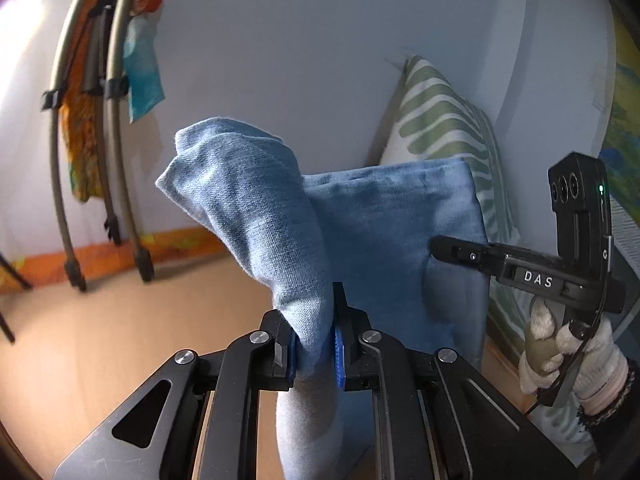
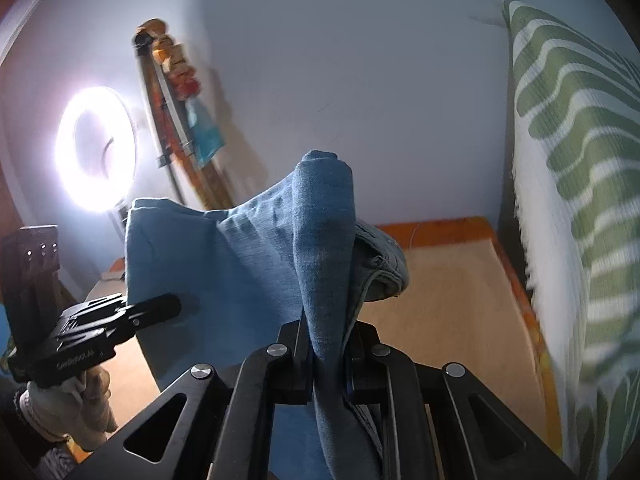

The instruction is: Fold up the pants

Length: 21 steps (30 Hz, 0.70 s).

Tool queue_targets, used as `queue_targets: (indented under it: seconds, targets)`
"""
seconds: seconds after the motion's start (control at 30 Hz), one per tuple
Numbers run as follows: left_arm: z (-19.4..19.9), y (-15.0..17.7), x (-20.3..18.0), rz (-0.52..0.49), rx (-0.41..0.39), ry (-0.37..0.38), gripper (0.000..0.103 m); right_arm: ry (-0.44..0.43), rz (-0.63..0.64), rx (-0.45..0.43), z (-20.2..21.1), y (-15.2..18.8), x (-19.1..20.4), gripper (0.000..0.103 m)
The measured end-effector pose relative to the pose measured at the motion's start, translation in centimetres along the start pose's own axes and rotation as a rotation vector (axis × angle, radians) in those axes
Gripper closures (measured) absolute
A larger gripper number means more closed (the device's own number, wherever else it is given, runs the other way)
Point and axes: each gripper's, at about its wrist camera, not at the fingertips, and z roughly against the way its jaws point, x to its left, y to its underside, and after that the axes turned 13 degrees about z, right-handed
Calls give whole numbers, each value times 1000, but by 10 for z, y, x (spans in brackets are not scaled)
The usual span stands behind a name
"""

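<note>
The pants [image 1: 360, 216] hang in the air, stretched between both grippers: left gripper [image 1: 316, 344] and right gripper [image 2: 328, 356] each pinch bunched denim (mid-fold carry). Next, lay them down flat.

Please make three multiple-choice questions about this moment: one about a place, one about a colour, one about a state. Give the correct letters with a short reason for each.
1. Where is the striped cushion as seen from the right wrist camera?
A. right of the pants
B. left of the pants
C. under the pants

2. What colour are the pants?
A. black
B. blue
C. red

3. What is the left gripper doing?
A. open, holding nothing
B. lying on the floor
C. shut on the pants

Answers: 1 A, the cushion fills the right edge of that view. 2 B, the denim is light blue. 3 C, fabric is pinched between its fingers; the right gripper clamps the cloth too.
</note>
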Motion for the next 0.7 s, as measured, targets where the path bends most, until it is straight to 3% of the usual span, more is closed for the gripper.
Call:
queue_targets:
  seconds: [0.3,0.6,0.7]
  targets:
    - [-67,-33,22,16,13,-40,91,33,14,43,-78,-36,-43,94]
    - [-110,-39,51,29,33,-117,91,73,29,106,-143,-38,-61,95]
    - [-115,-38,60,42,55,-158,86,132,56,137,-156,-37,-61,83]
